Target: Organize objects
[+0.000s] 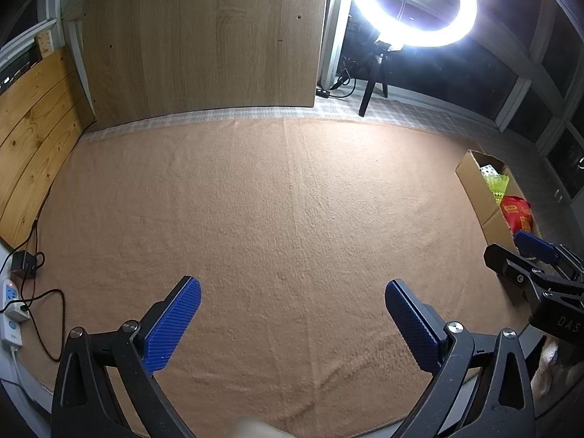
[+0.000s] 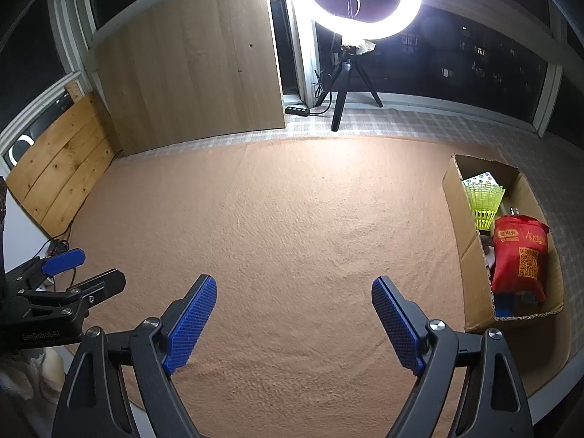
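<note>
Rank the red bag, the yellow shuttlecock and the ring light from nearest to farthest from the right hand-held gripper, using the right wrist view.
1. Red bag, at the near end of the cardboard box, on the right of the right hand-held gripper.
2. Yellow shuttlecock, deeper in the same box.
3. Ring light, on its tripod at the far window.

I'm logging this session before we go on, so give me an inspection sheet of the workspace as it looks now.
Surface: tan blanket spread flat, its middle bare.
Job's things: cardboard box at the blanket's right edge holds a red bag, a yellow shuttlecock and a white patterned item, partly hidden.
Clutter: nothing seen on the blanket.
Grippers: left gripper and right gripper both open, jaws empty.
Cables: power strip and black cords at the left edge.
Surroundings: ring light on a tripod, wooden panels, dark windows.
</note>
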Tool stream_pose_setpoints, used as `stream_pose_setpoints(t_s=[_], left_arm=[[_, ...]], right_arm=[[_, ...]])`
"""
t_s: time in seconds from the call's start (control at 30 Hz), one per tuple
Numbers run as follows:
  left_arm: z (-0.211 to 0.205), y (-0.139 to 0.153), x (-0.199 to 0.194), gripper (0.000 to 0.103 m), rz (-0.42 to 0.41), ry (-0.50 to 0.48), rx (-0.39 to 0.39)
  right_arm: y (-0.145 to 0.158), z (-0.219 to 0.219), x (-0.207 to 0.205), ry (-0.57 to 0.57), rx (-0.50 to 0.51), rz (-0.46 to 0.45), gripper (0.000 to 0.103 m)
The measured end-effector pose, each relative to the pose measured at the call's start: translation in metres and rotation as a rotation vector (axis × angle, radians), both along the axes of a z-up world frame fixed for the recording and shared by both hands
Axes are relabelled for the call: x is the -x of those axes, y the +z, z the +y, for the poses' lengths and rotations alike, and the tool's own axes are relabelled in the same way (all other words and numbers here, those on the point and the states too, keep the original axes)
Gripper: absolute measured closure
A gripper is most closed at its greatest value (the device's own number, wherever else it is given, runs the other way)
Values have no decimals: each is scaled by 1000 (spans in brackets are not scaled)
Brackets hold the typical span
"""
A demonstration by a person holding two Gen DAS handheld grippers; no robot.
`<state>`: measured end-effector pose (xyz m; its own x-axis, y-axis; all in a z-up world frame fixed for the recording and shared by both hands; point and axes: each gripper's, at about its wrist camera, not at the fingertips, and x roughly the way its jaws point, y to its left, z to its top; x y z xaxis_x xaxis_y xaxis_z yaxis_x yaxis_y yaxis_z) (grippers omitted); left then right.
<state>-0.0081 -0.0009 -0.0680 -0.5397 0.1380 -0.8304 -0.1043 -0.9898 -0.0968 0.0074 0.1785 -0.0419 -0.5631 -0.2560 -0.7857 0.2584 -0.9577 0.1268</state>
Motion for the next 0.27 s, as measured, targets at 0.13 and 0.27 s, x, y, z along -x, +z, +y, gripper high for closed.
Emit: stream_pose_setpoints(t_s=[0.13, 0.27], left_arm=[[1, -1, 1, 1, -1, -4, -1], [2, -2, 0, 1, -4, -6, -1]], right_arm=[[-2, 2, 1, -3, 1, -7, 19], [-6, 1, 3, -4, -1, -15, 19]])
